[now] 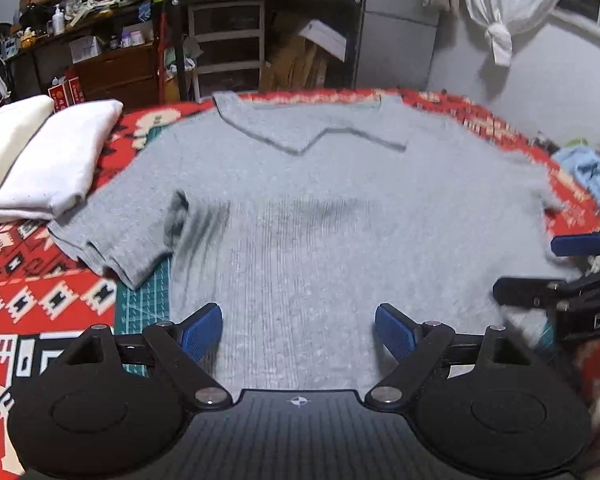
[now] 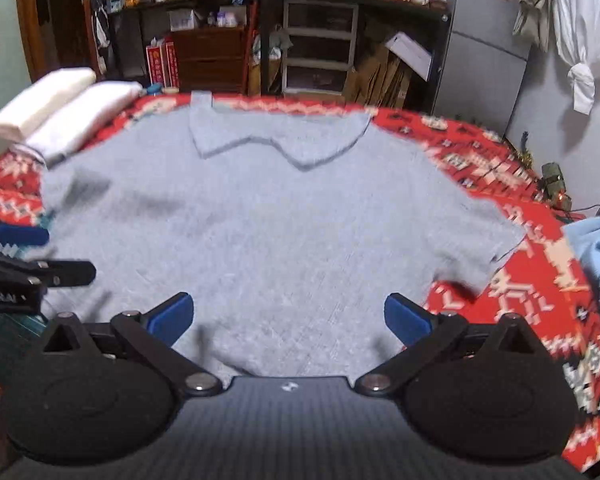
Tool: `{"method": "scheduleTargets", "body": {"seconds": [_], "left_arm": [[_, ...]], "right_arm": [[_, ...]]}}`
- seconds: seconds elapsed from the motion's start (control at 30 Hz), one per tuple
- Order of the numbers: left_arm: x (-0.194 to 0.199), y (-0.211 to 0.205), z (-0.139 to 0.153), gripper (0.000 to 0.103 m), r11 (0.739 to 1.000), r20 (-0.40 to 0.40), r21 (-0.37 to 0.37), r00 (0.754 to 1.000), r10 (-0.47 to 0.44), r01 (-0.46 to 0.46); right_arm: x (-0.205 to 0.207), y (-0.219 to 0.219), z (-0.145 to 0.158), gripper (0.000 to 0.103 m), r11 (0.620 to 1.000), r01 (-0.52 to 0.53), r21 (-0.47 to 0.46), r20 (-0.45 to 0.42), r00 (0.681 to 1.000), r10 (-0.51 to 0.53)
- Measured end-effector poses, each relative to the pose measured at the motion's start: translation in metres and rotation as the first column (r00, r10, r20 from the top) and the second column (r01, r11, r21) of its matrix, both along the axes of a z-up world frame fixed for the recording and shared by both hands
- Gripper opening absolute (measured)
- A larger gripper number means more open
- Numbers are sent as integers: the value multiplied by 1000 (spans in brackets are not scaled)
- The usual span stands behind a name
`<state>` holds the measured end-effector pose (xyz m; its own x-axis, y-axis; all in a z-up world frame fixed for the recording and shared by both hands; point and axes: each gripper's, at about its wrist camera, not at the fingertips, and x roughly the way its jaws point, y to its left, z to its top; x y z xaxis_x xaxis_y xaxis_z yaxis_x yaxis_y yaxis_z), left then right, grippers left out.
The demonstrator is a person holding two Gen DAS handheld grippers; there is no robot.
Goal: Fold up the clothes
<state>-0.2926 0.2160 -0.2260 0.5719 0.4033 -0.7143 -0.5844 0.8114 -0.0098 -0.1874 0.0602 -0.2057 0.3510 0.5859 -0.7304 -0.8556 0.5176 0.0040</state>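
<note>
A grey shirt [image 1: 300, 208] lay spread flat, collar [image 1: 312, 136] away from the person, on the red patterned blanket [image 1: 28, 288] that covered the table, with a green mat [image 1: 144, 300] peeking out under its near left edge. It had been laid open like that, I judged, so both sides could be folded in evenly. The left sleeve [image 1: 112, 244] was already a little rumpled and doubled on itself; the picture was blurred there, so I could not say how neatly.

The left gripper [image 1: 299, 330] hung over the lower hem with its blue pads spread wide and nothing between them. The right gripper [image 2: 288, 318] stood the same way, wide and empty, just beside it over the hem, probably so each could take one bottom corner.

Two white folded clothes [image 1: 40, 160] sat stacked at the far left corner, out of the way, and a light blue garment [image 2: 596, 256] waited at the right edge.
</note>
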Motion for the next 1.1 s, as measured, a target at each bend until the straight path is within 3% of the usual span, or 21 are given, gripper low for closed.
{"method": "scheduleTargets", "body": {"seconds": [0.13,0.23,0.4,0.67,1.1], "left_arm": [[5,-5,-4,95,1000,-35,14,999,19,-18],[8,-5,-6,103,999,-41,4,998,41,-41],[12,-6,-4,103,997,-64,-15,995,79,-80],[28,2,1,103,987,-178,-95,977,113,-131],[34,5,3,103,984,-212,-111,971,112,-138]], "right_arm": [[9,-2,-20,103,998,61,-1,-69,996,-61],[9,0,-26,103,999,49,-18,-56,997,-49],[4,4,-29,103,996,76,-41,-45,996,-78],[13,16,-26,103,985,75,-156,-119,988,-94],[17,28,-25,103,974,97,-207,-140,982,-128]]}}
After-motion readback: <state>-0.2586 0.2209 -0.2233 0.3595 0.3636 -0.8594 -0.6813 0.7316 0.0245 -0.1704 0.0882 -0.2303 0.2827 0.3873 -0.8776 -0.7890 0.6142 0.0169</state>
